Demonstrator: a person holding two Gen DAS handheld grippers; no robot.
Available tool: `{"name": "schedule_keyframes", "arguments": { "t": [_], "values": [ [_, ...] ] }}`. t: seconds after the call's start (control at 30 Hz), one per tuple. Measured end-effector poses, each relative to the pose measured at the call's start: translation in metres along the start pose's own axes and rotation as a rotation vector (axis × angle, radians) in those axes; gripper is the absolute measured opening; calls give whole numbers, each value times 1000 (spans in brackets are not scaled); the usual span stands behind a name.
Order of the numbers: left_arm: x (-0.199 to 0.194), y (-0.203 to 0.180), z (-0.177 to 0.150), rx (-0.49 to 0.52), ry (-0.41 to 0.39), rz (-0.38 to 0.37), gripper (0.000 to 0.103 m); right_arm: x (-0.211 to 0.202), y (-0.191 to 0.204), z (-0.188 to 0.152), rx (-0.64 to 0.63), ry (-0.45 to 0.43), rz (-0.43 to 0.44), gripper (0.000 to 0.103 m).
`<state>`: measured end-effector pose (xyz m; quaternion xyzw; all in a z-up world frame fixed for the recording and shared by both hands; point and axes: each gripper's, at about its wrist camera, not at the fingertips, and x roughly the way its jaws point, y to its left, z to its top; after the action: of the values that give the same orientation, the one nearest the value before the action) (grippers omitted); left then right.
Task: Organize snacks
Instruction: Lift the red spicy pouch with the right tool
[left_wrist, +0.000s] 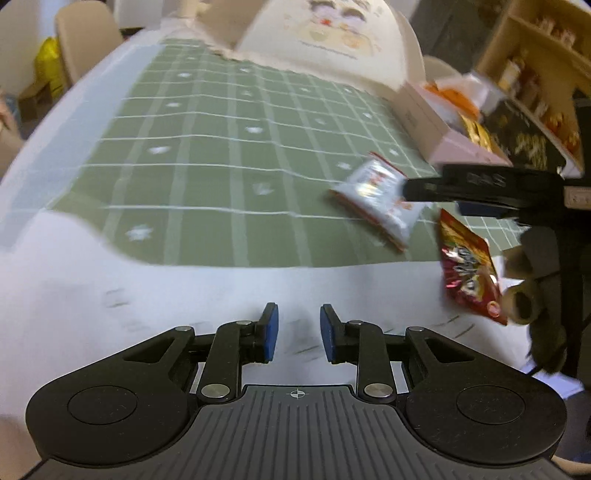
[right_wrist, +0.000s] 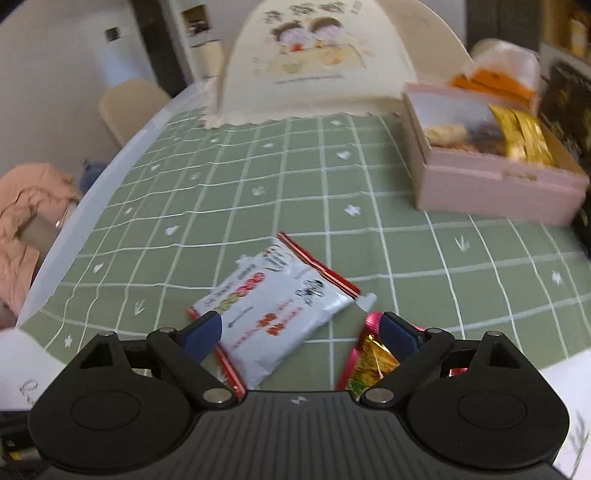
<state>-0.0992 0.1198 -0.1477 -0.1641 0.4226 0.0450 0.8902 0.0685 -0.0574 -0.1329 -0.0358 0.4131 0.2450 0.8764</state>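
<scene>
Left gripper (left_wrist: 298, 332) hovers over bare white tabletop (left_wrist: 221, 288), blue pads a narrow gap apart, nothing between them, so released and empty. Right gripper (right_wrist: 301, 332) has its jaws spread wide, pads not pressing on anything.

White foil snack packet with red edges and red print (right_wrist: 273, 310) lies flat on the green checked cloth with white grid lines and small flowers (right_wrist: 258, 177), tilted diagonally, its near end between the right gripper's fingers and under the left-side blue pad (right_wrist: 203, 334); contact unclear. In the left wrist view the same packet (left_wrist: 373, 199) sits just ahead of the right gripper's black finger.

Red and gold foil snack packet (right_wrist: 371, 360) sits by the right-side finger, partly hidden behind it; in the left wrist view (left_wrist: 467, 269) it lies at the cloth's edge near a gloved hand (left_wrist: 532, 280).

Pink rectangular plastic box (right_wrist: 495, 184) stands far right on the cloth, holding gold-wrapped and other snacks. Cream dome-shaped food cover with cartoon print (right_wrist: 314, 62) stands at the far end. Frames are motion-blurred.
</scene>
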Motion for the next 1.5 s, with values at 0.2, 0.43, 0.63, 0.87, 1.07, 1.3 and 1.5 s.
{"name": "schedule_keyframes", "arguments": {
  "t": [0.2, 0.43, 0.63, 0.87, 1.07, 1.3, 1.5],
  "values": [
    [-29, 85, 17, -244, -177, 20, 21, -9, -4, -20, -144, -49, -106, 93],
    [-48, 140, 45, -265, -240, -30, 21, -14, -32, -31, -58, -16, -137, 93],
    [-16, 124, 37, -231, -128, -218, 21, -11, -34, -34, -48, -2, -153, 93],
    [-18, 125, 52, -183, -163, -237, 18, -1, -21, -35, -128, 16, -171, 93],
    [4, 137, 60, -216, -56, -523, 18, 2, -12, -35, -157, 43, -197, 93],
    [18, 99, 61, -25, 59, -494, 18, 6, -11, -33, -176, 60, -232, 93],
    [15, 153, 32, -106, 4, -321, 5, 6, -16, -37, -163, 18, -251, 93]
  ]
}}
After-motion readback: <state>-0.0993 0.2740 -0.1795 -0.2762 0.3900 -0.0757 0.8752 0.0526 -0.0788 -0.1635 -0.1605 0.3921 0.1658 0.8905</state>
